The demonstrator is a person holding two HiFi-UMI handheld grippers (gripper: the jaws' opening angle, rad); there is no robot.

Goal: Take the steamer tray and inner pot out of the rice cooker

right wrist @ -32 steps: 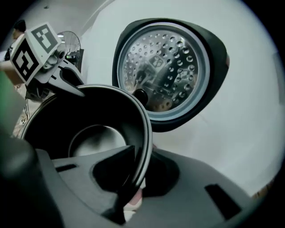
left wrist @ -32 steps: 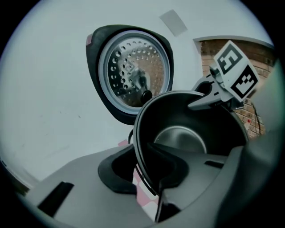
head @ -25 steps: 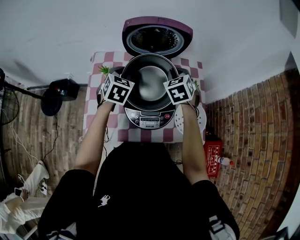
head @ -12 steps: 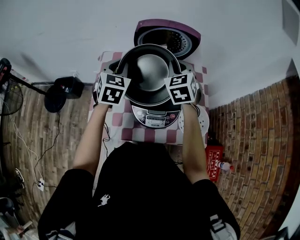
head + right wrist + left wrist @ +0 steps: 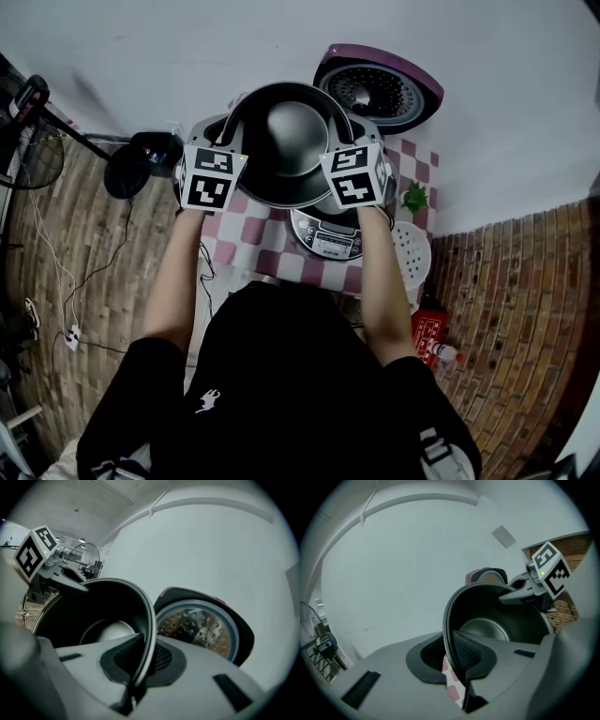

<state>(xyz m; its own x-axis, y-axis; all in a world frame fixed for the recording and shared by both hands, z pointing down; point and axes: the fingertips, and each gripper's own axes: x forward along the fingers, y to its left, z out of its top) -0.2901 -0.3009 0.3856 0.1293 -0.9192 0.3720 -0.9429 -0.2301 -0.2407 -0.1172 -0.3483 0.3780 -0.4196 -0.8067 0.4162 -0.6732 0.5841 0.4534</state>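
The dark inner pot (image 5: 286,141) hangs in the air, up and to the left of the rice cooker (image 5: 335,234), whose purple lid (image 5: 380,89) stands open. My left gripper (image 5: 232,150) pinches the pot's left rim; its jaws are closing, with the rim (image 5: 449,634) between the pads. On the opposite side my right gripper (image 5: 358,150) is shut on the rim (image 5: 151,620). The pot's shiny bottom (image 5: 485,629) shows in the left gripper view. The white perforated steamer tray (image 5: 412,248) lies on the table to the cooker's right.
The cooker stands on a small table with a red-and-white checked cloth (image 5: 251,239). A little green plant (image 5: 413,197) sits by the tray. A black stand (image 5: 141,161) is on the brick-patterned floor at left, a red box (image 5: 429,330) at right. A white wall runs behind.
Both grippers have lifted the inner pot up out of the cooker and carried it leftward; the empty cooker body now shows below and right of the pot.
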